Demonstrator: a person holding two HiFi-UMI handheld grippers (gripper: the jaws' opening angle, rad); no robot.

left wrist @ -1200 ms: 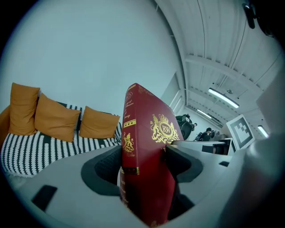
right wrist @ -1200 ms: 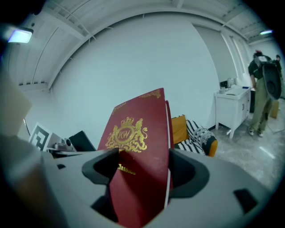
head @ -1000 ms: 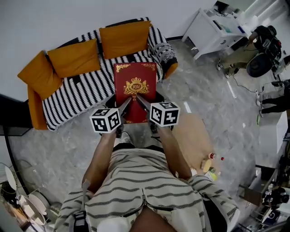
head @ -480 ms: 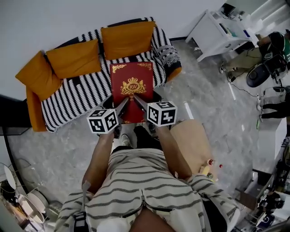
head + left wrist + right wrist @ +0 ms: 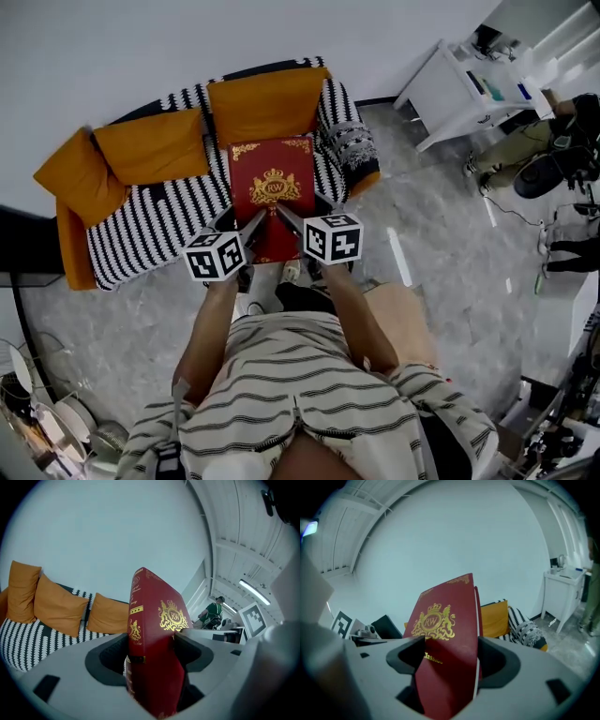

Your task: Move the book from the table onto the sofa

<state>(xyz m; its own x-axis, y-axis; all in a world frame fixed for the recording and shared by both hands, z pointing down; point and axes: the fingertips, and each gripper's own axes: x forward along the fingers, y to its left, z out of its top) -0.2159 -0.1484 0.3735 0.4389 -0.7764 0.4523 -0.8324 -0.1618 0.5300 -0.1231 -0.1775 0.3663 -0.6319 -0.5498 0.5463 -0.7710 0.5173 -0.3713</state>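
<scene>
A red book with a gold crest is held in the air over the front of the striped sofa. My left gripper is shut on its near edge from the left, and my right gripper is shut on it from the right. In the left gripper view the book stands between the jaws, spine toward the camera. The right gripper view has the book's front cover clamped between the jaws. The sofa's orange cushions lie just beyond the book.
A tan table stands behind me at the right, on the marble floor. A white desk and a seated person are at the far right. Dishes sit at the lower left. A dark cabinet flanks the sofa's left end.
Both grippers have carried the book forward, away from the table; it now hangs over the sofa's seat, closer to the orange cushions. The grip on the book is unchanged.
</scene>
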